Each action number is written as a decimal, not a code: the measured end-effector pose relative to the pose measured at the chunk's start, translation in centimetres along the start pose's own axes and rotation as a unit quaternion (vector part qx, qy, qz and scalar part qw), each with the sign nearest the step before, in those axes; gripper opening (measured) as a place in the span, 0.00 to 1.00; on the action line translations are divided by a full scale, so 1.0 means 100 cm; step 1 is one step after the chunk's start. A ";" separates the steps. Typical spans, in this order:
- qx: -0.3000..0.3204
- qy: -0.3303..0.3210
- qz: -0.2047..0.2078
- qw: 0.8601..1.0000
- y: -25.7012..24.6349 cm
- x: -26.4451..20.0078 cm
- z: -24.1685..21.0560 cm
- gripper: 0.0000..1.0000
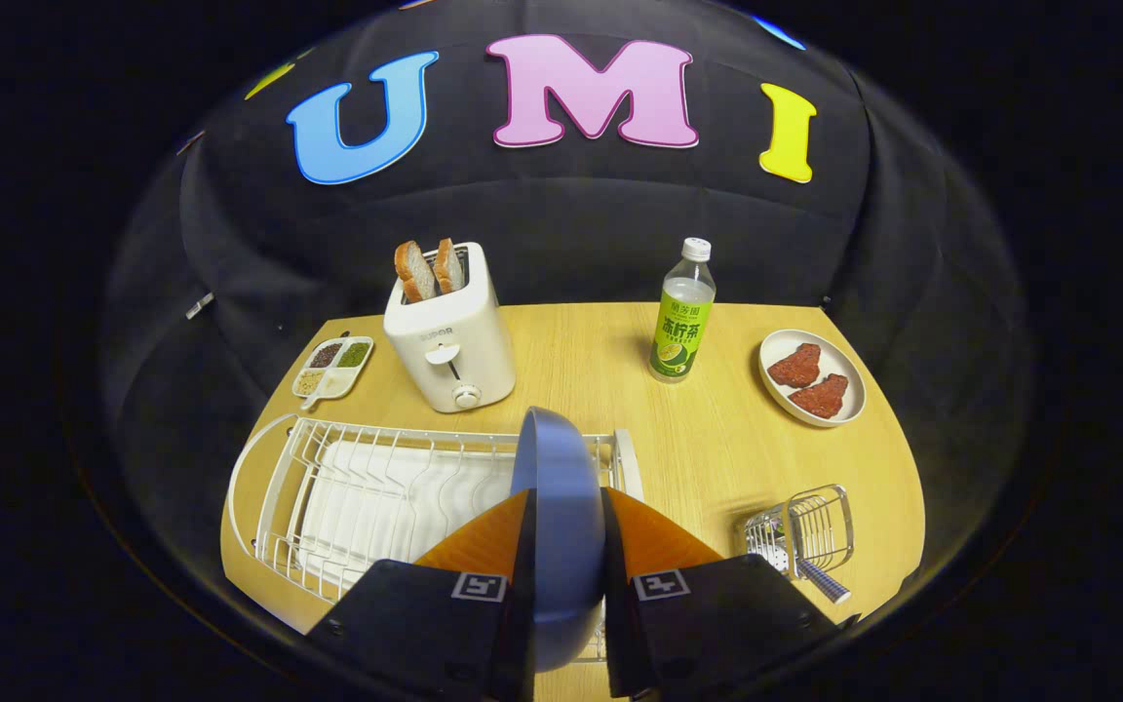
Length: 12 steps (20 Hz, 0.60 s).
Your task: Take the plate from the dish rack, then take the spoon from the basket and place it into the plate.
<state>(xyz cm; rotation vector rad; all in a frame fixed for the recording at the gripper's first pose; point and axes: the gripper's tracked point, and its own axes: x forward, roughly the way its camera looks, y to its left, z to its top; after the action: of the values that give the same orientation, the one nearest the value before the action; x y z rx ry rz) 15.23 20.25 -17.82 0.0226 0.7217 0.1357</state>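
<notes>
- Orange fingers [654, 531] of the hand-held gripper [566, 526] press on both faces of a smooth blue plate [552, 487], held upright on edge between them; its lower rim is cut off behind the black finger mounts.
- Just beyond and to the left lies the dish rack [367, 487], white wire over a white tray, its near right corner hidden by the plate and fingers.
- Right of the fingers sits a small wire basket [810, 531] with a spoon [820, 578], striped handle poking toward the near edge; its bowl is hard to make out.
- Farther on the pale wooden desk [717, 448]: a white toaster [451, 341] holding two bread slices, a divided condiment dish [332, 368], a green-labelled bottle [683, 317], and a round plate of red meat pieces [812, 377].
- Black cloth walls the booth.
</notes>
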 end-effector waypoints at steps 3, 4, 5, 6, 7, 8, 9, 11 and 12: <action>-0.007 -0.020 -0.009 1.000 -0.003 -0.004 0.017 0.32; -0.013 -0.027 -0.015 0.999 -0.005 -0.006 0.022 0.32; -0.019 -0.036 -0.020 0.999 -0.009 -0.009 0.027 0.32; -0.021 -0.044 -0.023 0.999 -0.010 -0.012 0.033 0.32; -0.023 -0.052 -0.031 0.998 -0.014 -0.014 0.037 0.32; -0.020 -0.058 -0.025 0.998 -0.016 -0.019 0.040 0.29; -0.010 -0.052 -0.019 0.998 -0.011 -0.018 0.038 0.22; -0.014 -0.035 -0.014 0.999 -0.016 -0.014 0.029 0.22; -0.010 -0.032 -0.004 0.999 -0.014 -0.016 0.028 0.21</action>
<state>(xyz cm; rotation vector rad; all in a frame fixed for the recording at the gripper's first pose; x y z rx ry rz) 16.00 18.73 -14.77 0.0050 0.6567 0.1331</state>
